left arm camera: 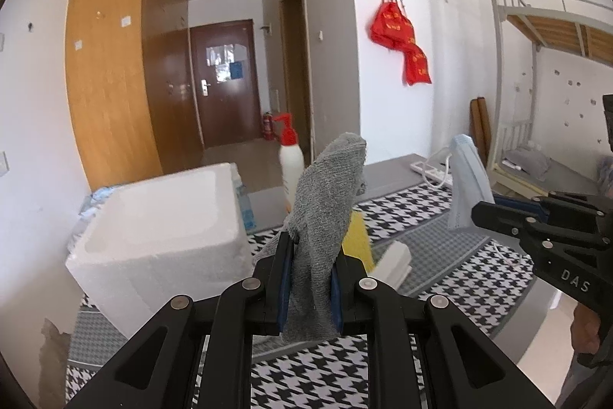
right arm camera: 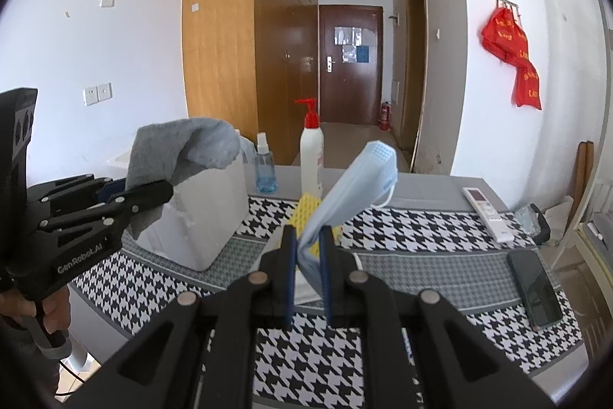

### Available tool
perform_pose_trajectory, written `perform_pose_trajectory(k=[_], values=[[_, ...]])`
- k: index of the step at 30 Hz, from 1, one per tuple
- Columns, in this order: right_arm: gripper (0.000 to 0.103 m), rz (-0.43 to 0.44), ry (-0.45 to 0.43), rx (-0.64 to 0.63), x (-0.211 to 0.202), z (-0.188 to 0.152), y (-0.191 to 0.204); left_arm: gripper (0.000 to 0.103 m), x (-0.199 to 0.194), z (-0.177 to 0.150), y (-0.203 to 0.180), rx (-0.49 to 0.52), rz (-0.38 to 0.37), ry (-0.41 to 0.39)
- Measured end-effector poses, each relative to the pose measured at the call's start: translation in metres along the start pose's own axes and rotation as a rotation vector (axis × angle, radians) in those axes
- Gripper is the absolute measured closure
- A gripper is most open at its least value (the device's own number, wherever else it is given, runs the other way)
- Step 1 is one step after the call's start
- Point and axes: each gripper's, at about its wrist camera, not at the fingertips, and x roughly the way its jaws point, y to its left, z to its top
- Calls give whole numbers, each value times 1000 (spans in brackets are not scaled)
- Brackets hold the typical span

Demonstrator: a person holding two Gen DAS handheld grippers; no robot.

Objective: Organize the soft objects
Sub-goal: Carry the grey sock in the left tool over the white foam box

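Pinching a grey sock (left arm camera: 323,217) in the left gripper (left arm camera: 308,278), above the houndstooth mat (left arm camera: 479,278), right of the white foam box (left arm camera: 164,229). Clamping a blue face mask (right arm camera: 352,186) in the right gripper (right arm camera: 308,278), lifted near the yellow sponge (right arm camera: 306,213).

Pump bottle (right arm camera: 311,156), spray bottle (right arm camera: 265,166), phone (right arm camera: 535,288)

My left gripper (left arm camera: 309,280) lifts the sock (left arm camera: 325,213) above the table (right arm camera: 429,179), my right gripper (right arm camera: 308,257) lifts the mask (right arm camera: 354,186) to its right, the foam box (left arm camera: 161,229) sits left, the pump bottle (right arm camera: 311,156) and spray bottle (right arm camera: 265,165) behind, the remote (right arm camera: 486,213) and phone (right arm camera: 534,288) right.
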Motion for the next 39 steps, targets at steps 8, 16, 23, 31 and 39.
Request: perform_pose_trajectory(k=[8, 16, 23, 31, 39], values=[[88, 18, -21, -1, 7, 11, 6, 85, 1, 10, 14, -24, 23, -21], [88, 43, -33, -18, 11, 18, 15, 85, -2, 19, 33, -49, 69, -50], [88, 73, -42, -30, 18, 25, 26, 85, -2, 24, 54, -87, 135, -66], [88, 105, -45, -52, 23, 30, 38, 85, 4, 25, 76, -128, 196, -43], [88, 119, -45, -67, 28, 32, 47, 85, 16, 31, 96, -170, 231, -13]])
